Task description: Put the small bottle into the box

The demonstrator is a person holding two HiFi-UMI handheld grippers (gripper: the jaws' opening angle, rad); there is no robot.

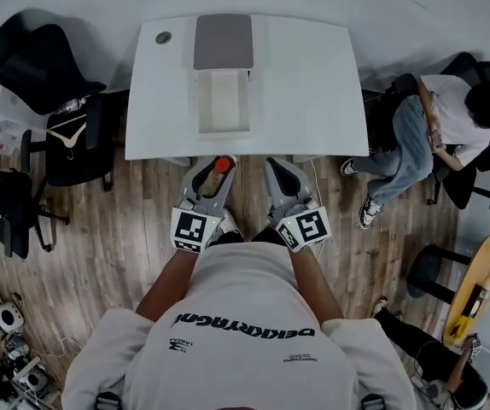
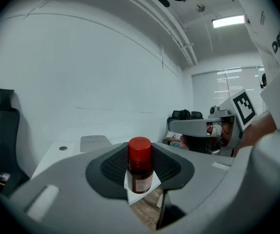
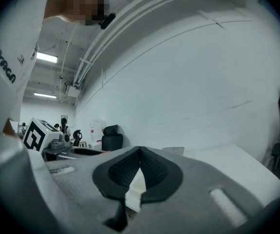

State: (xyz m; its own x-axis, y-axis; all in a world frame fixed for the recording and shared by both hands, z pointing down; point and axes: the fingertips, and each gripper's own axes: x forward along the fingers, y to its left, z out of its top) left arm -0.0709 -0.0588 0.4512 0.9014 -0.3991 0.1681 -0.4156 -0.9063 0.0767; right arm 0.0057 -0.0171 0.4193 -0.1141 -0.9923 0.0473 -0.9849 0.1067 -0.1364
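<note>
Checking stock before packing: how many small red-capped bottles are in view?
1. The small brown bottle with a red cap is clamped in the left gripper, short of the white table; the open white box shows none.

A light grey short-sleeved T-shirt [image 1: 245, 367] with black lettering [image 1: 243, 325] across the back is worn. The left gripper [image 1: 218, 162] and right gripper [image 1: 277, 166] are built of grey shells, black ribbed pads [image 2: 113, 167] and black-and-white marker cubes [image 1: 195, 229].

Bright, even indoor light from ceiling strip lights [image 2: 228, 21]. White table [image 1: 313, 84] slightly washed out; soft shadow behind black chair [image 1: 40, 67]. Gripper views are fisheye with dark vignetted corners and a blurred near foreground. Head view sharp, edges bowed.
</note>
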